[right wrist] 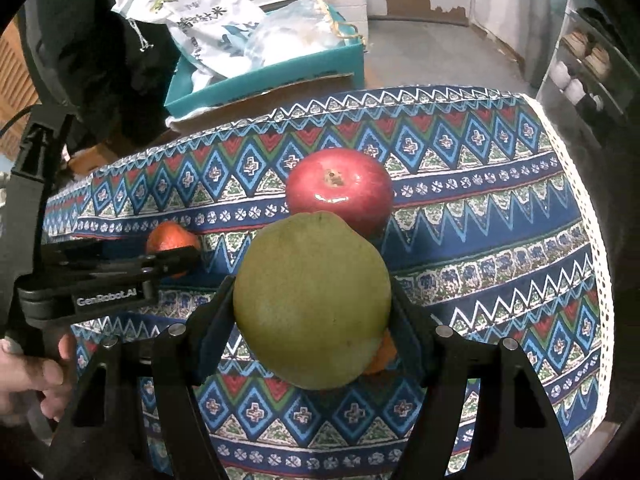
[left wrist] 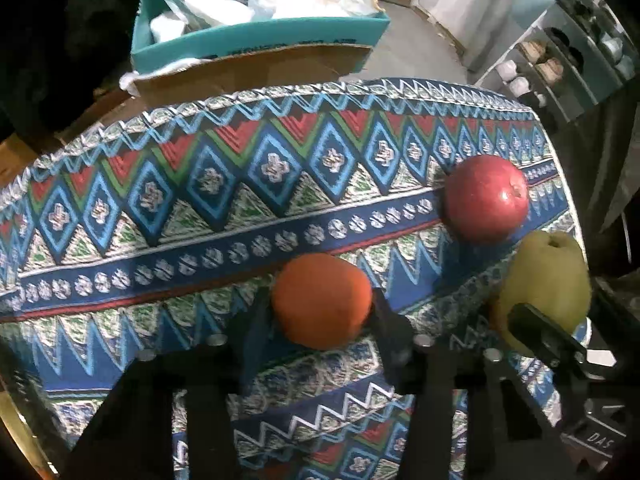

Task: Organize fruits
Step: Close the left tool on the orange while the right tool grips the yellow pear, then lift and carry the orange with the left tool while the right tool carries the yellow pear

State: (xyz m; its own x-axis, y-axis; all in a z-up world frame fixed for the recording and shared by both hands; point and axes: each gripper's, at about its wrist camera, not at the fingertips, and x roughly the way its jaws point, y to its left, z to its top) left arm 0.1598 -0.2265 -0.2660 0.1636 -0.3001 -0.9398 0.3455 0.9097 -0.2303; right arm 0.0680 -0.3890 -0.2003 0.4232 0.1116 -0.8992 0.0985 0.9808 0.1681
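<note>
On woven patterned cloth [left wrist: 200, 200]: left jaws clamp matte orange [left wrist: 322, 300]; right jaws clamp dimpled pear [right wrist: 312, 300].

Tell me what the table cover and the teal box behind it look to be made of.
The table cover looks like woven or printed fabric with a matte finish: a textured geometric pattern and a white lace-like trim along its right edge. The teal box looks like cardboard: brown raw board shows below its smooth teal-printed wall, with a ragged torn edge.

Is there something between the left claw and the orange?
No. The orange already sits between the two fingers of the left claw, with nothing visible between. The right claw holds the green pear.
</note>
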